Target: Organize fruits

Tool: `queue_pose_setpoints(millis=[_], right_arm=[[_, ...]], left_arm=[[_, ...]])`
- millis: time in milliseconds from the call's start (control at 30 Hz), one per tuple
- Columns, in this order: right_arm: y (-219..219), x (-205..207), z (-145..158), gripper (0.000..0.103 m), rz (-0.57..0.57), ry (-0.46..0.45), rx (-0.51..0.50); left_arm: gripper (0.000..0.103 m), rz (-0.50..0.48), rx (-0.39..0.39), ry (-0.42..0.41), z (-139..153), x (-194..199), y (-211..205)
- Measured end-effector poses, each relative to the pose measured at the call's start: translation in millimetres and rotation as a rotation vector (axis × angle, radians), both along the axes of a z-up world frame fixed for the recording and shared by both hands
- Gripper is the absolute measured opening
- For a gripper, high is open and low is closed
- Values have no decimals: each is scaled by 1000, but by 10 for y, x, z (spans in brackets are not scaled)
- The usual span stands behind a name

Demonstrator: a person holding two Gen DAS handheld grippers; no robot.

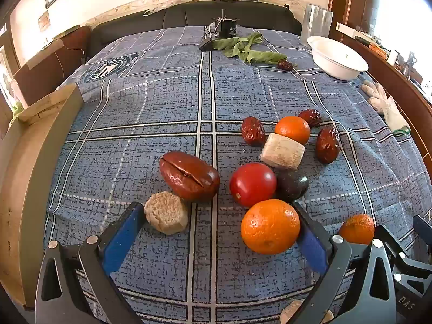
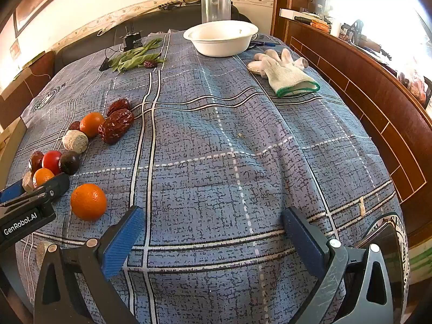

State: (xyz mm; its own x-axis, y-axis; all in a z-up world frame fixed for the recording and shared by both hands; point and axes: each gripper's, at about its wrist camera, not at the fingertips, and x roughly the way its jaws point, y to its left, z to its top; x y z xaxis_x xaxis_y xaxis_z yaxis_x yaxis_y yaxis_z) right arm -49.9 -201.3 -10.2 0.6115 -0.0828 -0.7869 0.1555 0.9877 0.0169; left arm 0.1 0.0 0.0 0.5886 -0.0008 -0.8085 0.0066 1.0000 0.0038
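Fruits lie on a blue plaid cloth [image 1: 162,113]. My left gripper [image 1: 217,212] is open, low over the cloth, with an orange [image 1: 270,229] against its right finger and a beige chunk [image 1: 166,212] by its left finger. Ahead are a large brown date [image 1: 189,175], a red tomato [image 1: 252,183], a dark plum [image 1: 293,185], another beige piece [image 1: 282,151], a second orange [image 1: 293,129] and several wrinkled dates [image 1: 252,131]. A third orange [image 1: 357,228] lies to the right. My right gripper [image 2: 213,224] is open and empty over bare cloth, right of that orange [image 2: 88,202]. A white bowl [image 2: 221,37] stands at the back.
White gloves [image 2: 283,70] lie right of the bowl. Green leaves [image 1: 248,50], a black device [image 1: 225,28] and one more date [image 1: 285,65] are at the far side. A clear cylinder [image 2: 216,6] stands behind the bowl. A wooden board [image 1: 29,148] edges the left, a wood rail [image 2: 364,86] the right.
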Motion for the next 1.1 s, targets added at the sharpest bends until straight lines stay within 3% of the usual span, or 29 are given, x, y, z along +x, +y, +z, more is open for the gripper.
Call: queue_pose_setpoints(millis=[833,1100], right_arm=[[2,-5,0,103,0,1,-2],[4,28,-1,103,-11,7,0]], left_arm=[[103,4,-1,1,1,1,5],[103,-55,4,49,-3,36,10]])
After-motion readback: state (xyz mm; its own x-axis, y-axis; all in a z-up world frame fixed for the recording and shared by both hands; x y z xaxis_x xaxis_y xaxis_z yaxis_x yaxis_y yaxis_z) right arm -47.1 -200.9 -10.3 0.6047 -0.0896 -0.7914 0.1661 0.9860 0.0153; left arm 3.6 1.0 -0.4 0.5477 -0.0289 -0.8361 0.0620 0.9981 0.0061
